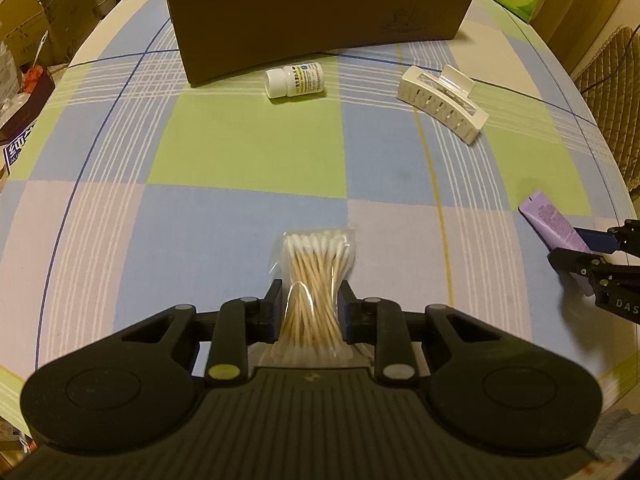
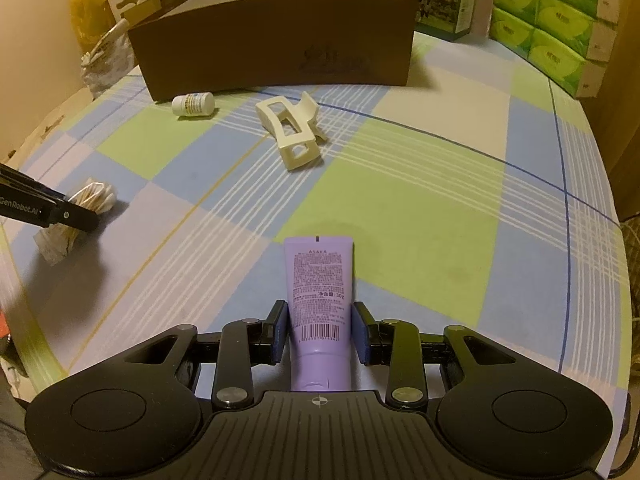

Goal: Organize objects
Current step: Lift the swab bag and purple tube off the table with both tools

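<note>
A clear bag of wooden cotton swabs (image 1: 316, 256) lies on the checked tablecloth. My left gripper (image 1: 310, 286) is shut on it, and the bundle is pinched narrow between the pads. From the right wrist view the same swab bag (image 2: 94, 196) shows at the left, clamped in the left gripper (image 2: 76, 216). A purple tube (image 2: 319, 268) lies lengthwise between the blue pads of my right gripper (image 2: 319, 306), which press on both of its sides. An open brown cardboard box (image 2: 276, 52) stands at the far side of the table.
A small white pill bottle (image 1: 295, 80) lies on its side just in front of the box. A cream hair claw (image 1: 442, 102) rests to its right. Green tissue packs (image 2: 548, 20) are stacked at the back right. Cartons and clutter line the left table edge.
</note>
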Available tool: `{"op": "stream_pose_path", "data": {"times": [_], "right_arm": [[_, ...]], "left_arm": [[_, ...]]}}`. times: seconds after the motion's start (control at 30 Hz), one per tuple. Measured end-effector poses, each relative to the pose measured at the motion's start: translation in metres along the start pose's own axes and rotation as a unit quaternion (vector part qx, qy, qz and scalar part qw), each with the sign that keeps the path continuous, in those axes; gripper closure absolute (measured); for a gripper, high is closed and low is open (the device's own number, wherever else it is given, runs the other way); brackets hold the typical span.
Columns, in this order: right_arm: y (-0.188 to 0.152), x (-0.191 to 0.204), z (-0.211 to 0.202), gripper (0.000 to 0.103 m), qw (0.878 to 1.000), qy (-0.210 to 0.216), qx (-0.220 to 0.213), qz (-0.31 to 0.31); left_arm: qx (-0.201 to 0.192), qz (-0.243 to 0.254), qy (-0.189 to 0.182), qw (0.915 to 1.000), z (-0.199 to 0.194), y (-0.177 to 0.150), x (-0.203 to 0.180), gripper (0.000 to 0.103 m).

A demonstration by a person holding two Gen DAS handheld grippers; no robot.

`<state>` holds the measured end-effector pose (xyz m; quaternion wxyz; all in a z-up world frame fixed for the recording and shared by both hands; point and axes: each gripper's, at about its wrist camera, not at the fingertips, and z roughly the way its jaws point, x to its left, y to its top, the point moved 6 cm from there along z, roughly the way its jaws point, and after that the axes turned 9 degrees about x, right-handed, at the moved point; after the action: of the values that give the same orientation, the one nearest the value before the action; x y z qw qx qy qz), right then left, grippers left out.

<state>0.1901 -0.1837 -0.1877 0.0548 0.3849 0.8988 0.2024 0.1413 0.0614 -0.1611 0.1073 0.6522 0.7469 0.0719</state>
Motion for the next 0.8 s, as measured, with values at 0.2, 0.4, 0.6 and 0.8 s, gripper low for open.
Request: {"op": "stream_pose_path", "data": {"times": [0.2, 0.4, 0.6, 0.8], "right_arm": [[0.006, -0.003, -0.006, 0.072, 1.0, 0.006, -0.007, 0.007], [0.014, -0.003, -0.011, 0.072, 1.0, 0.014, -0.013, 0.01], [0.024, -0.002, -0.015, 0.072, 1.0, 0.02, -0.02, 0.008], [0.037, 0.0, -0.021, 0.072, 0.999, 0.025, -0.033, 0.003]], "left_arm": [[-0.003, 0.002, 0.0, 1.0, -0.003, 0.005, -0.001, 0.081], [-0.008, 0.004, -0.003, 1.0, -0.006, 0.01, -0.003, 0.081], [-0.015, 0.005, -0.006, 0.9999, -0.01, 0.016, -0.004, 0.081], [-0.024, 0.005, -0.01, 0.9996, -0.017, 0.024, -0.003, 0.081]]}}
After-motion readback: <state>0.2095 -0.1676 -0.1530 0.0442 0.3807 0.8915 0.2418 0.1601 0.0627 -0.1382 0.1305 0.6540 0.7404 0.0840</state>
